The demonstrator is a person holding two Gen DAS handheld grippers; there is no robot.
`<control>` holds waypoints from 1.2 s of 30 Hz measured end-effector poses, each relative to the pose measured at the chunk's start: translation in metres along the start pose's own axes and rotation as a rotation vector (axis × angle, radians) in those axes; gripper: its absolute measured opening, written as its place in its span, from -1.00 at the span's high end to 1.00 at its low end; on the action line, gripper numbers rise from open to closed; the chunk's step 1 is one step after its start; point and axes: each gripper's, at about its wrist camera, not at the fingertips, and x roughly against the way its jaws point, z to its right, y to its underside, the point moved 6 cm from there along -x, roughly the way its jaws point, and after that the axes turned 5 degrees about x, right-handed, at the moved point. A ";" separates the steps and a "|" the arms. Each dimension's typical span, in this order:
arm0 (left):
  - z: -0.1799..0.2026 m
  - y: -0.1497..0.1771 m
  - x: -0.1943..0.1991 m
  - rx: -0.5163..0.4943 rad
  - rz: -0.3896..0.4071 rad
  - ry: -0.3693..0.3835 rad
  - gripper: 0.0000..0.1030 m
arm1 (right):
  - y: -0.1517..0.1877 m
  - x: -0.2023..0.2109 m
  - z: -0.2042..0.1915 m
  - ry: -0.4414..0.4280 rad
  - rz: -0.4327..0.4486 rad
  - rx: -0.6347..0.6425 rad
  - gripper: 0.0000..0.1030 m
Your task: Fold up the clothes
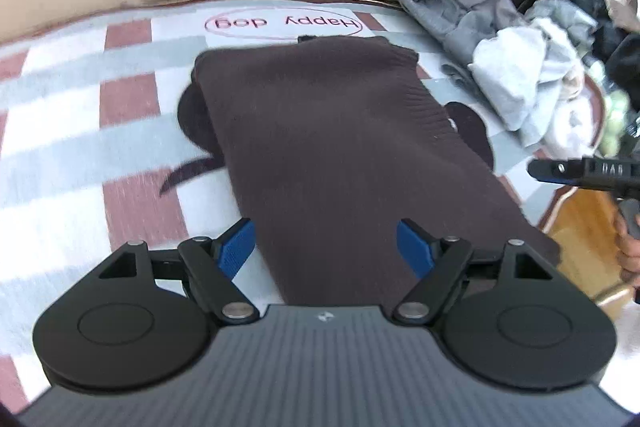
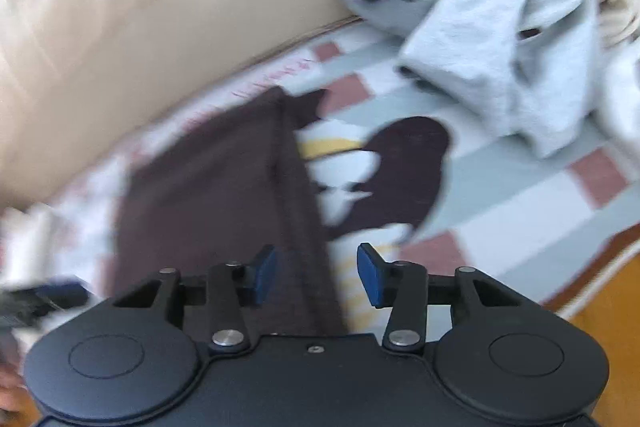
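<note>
A checked rug (image 1: 132, 131) in white, grey and dull red, printed with a dog figure and the words "Happy dog", covers the floor up to a beige wall. A dark brown knit garment (image 1: 332, 155) lies flat along its middle, folded into a long narrow strip. A heap of grey clothes (image 1: 500, 59) sits on the rug's far right corner, and bare orange-brown floor (image 1: 580, 227) shows past the rug's right edge.
</note>
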 end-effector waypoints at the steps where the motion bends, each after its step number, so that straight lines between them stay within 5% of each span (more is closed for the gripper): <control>1: -0.004 0.003 0.001 0.020 -0.001 0.017 -0.50 | 0.001 -0.003 -0.001 -0.043 -0.013 -0.023 -0.10; 4: -0.022 0.010 -0.008 0.159 -0.036 0.091 -0.50 | 0.006 -0.017 -0.001 -0.093 -0.059 -0.048 -0.10; 9: -0.038 0.022 -0.025 0.382 -0.083 0.271 -0.50 | 0.014 -0.048 0.016 -0.019 -0.133 -0.005 -0.10; 19: -0.035 0.041 -0.044 0.359 -0.197 0.266 -0.50 | 0.022 -0.058 0.033 -0.149 -0.219 -0.119 -0.14; 27: -0.027 0.043 -0.067 0.463 -0.204 0.257 -0.56 | 0.033 -0.078 0.028 -0.275 -0.255 -0.138 -0.23; 32: -0.012 0.036 -0.060 0.447 -0.176 0.142 -0.14 | 0.036 -0.071 0.006 -0.181 -0.210 -0.024 0.18; 35: 0.003 0.026 -0.043 0.381 -0.158 0.094 0.13 | 0.031 -0.055 -0.017 -0.235 -0.172 -0.042 0.28; 36: 0.005 0.021 -0.032 0.385 -0.167 0.098 0.17 | 0.028 -0.048 -0.025 -0.314 -0.161 -0.107 0.29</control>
